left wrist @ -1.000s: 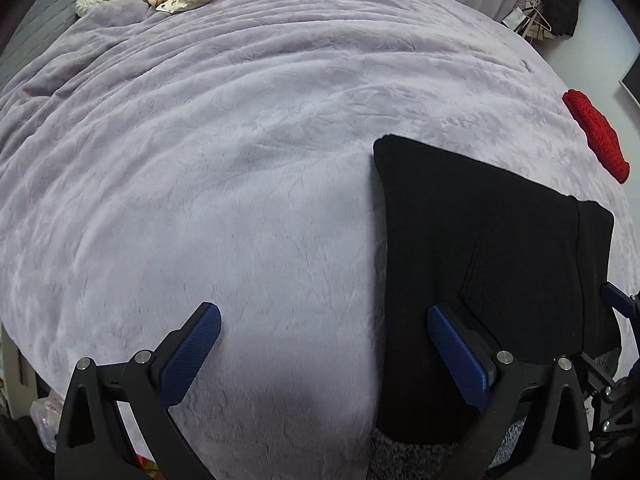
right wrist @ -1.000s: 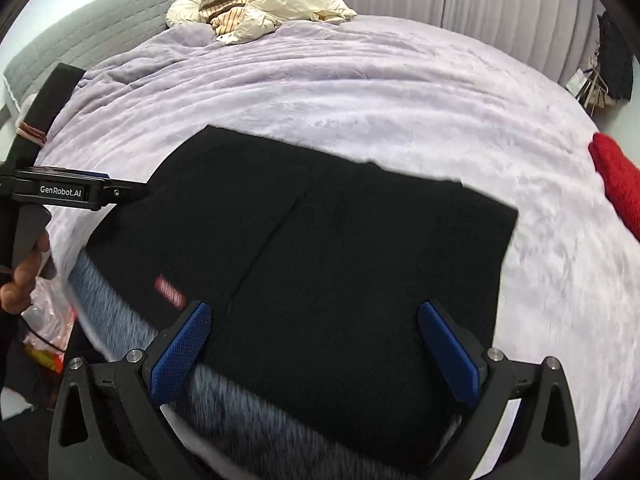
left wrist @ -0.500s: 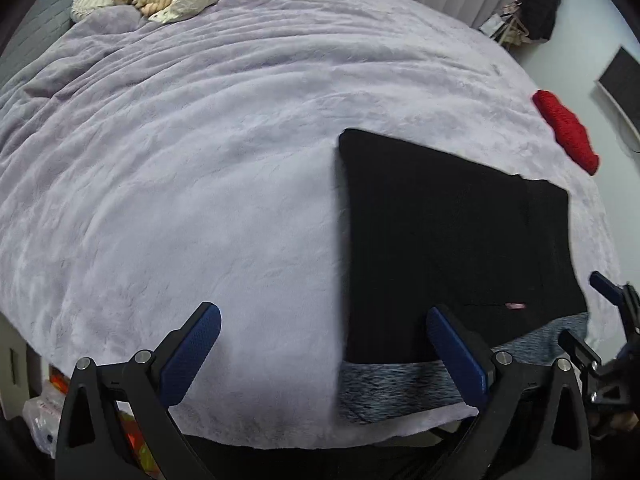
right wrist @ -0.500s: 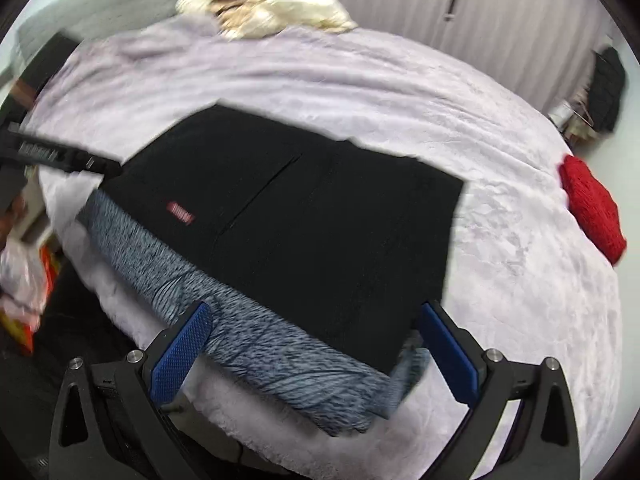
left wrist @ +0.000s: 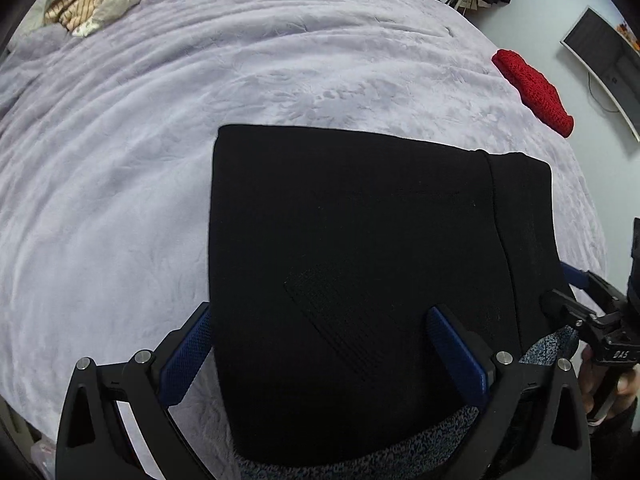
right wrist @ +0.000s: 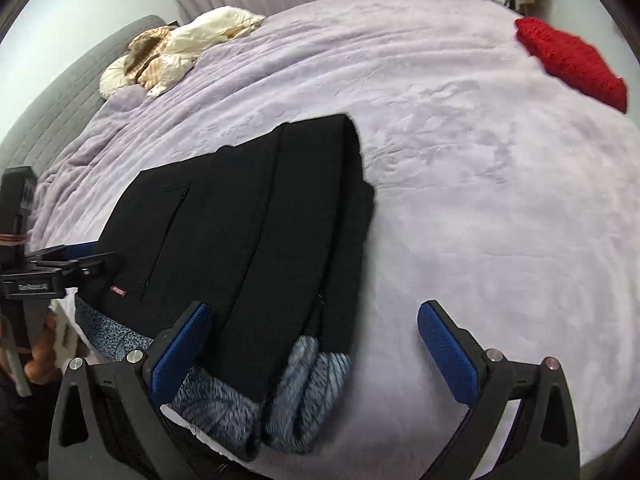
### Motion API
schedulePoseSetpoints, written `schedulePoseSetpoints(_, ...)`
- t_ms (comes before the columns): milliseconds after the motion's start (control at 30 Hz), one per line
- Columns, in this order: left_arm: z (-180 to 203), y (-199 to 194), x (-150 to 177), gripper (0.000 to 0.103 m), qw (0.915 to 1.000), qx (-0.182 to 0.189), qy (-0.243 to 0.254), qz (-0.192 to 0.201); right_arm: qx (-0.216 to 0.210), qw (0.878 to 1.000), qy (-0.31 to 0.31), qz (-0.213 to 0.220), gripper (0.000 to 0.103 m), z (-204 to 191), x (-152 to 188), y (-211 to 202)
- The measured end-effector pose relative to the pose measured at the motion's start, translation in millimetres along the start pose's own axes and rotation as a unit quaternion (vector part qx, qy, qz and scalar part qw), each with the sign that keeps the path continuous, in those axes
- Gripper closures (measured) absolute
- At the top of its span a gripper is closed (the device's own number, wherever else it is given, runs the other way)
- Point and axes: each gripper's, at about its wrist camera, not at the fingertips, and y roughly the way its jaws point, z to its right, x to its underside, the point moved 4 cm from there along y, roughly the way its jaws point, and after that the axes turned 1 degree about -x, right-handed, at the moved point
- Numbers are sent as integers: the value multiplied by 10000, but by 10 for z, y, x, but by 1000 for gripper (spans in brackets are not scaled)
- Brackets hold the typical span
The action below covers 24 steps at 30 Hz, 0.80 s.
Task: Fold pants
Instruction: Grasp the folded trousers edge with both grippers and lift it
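Hovering both tools, left tool (left wrist: 320, 356) and right tool (right wrist: 312, 348), spread wide over folded black pants (left wrist: 360, 240) at my bed's (left wrist: 120, 160) near edge.

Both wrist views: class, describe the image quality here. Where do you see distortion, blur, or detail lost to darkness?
Left wrist view: fisheye bends the bed into a dome; the black pants are so dark that folds barely show; light is soft, no glare. Right wrist view: same bulging; the pants' grey waistband is slightly smeared, while the red knit stays fairly crisp.

Matt black knit pants (left wrist: 360, 240) on plush lilac blanket (left wrist: 120, 160).
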Motion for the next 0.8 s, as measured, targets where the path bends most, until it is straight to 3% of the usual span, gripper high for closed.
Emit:
schedulePoseSetpoints(133, -99, 120, -19, 0, 9976, 538, -403, -186, -466, 9983, 219, -287, 0, 51, -74, 306)
schedulePoseSetpoints(267, -106, 154, 23, 0, 9955, 763, -539, -144, -610, 9973, 268, -317, 0, 16, -55, 399)
schedulePoseSetpoints(500, 3, 176, -13, 0, 9965, 598, -559, -143, -588, 9975, 276, -281, 0, -67, -105, 422)
schedulePoseSetpoints(600, -9, 222, -23, 0, 9961, 690, -531, -160, -528, 9982, 124, -270, 0, -95, -184, 427)
schedulePoseSetpoints(733, -49, 273, -27, 0, 9948, 902, -447, -145, -1170, 9895, 581, -613, 0, 26, -194, 613)
schedulePoseSetpoints(800, -51, 273, -21, 0, 9945, 941, -449, -116, -1176, 9900, 583, -520, 0, 14, -168, 588)
